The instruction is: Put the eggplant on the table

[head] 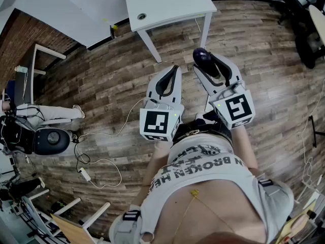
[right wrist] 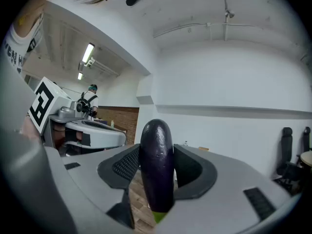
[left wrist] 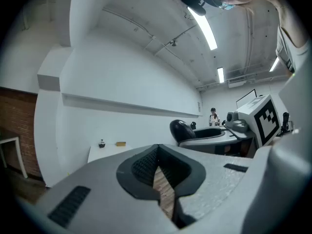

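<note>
A dark purple eggplant (head: 202,56) stands upright between the jaws of my right gripper (head: 204,61), which is shut on it and held level above the wooden floor. In the right gripper view the eggplant (right wrist: 157,162) fills the gap between the black pads (right wrist: 126,165), green stem end down. My left gripper (head: 175,69) hangs beside it on the left, jaws shut, tips meeting with nothing held (left wrist: 158,147). From the left gripper view the eggplant (left wrist: 181,129) shows at the right. The white table (head: 167,4) stands ahead, beyond both grippers.
A second white tabletop (head: 56,14) lies at the upper left. Black office chairs (head: 299,24) stand at the upper right. Cables and a power adapter (head: 85,174) trail over the floor at the left, near a round-backed chair (head: 48,140). A person (left wrist: 213,116) stands far off.
</note>
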Motion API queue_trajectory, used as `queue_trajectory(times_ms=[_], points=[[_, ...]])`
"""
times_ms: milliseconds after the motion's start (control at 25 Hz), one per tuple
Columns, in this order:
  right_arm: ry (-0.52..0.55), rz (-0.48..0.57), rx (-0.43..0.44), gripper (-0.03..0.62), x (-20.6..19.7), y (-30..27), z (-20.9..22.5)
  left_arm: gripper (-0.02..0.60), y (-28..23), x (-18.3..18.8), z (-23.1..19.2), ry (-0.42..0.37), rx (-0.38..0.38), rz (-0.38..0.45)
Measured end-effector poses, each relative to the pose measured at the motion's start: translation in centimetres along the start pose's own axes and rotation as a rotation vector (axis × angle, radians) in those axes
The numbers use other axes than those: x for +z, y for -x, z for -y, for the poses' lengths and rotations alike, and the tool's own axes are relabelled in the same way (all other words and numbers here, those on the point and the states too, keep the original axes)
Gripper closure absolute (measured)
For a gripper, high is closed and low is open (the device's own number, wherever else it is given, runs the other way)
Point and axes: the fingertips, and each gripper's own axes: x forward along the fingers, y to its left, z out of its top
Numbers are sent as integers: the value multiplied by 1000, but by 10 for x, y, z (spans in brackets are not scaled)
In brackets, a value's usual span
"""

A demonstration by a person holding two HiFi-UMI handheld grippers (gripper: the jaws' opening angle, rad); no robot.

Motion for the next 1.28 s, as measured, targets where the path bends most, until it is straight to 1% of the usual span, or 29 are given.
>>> queue_trajectory(times_ms=[200,320,400,520,680,840,1040,1160,1280], points=[[-17,15,14,382,-2,13,17,577,-11,-1,16,2,11,-8],[-22,1,30,382,-9,16,27,577,-17,-5,19,5,28,-18],[-16,-19,38,382,-15,19,32,577,-18,-8,21,6,42,-24],[-19,-1,61,382,-19,20,38,577,-17,-15,23,11,70,-33],[-34,3,48,382,-24,16,51,577,-13,-24,15,23,112,-52],[-36,8,55,382,-23,2,48,577,-12,-25,-8,14,128,-46],[-34,9,47,382,-19,-33,48,577,-36,-23,-40,29,90,-36],[-36,4,25,382,-17,-68,55,577,-60,-20,-69,31,55,-29],[-35,4,24,382,-18,-124,56,577,-88,-23,-118,29,26,-20]])
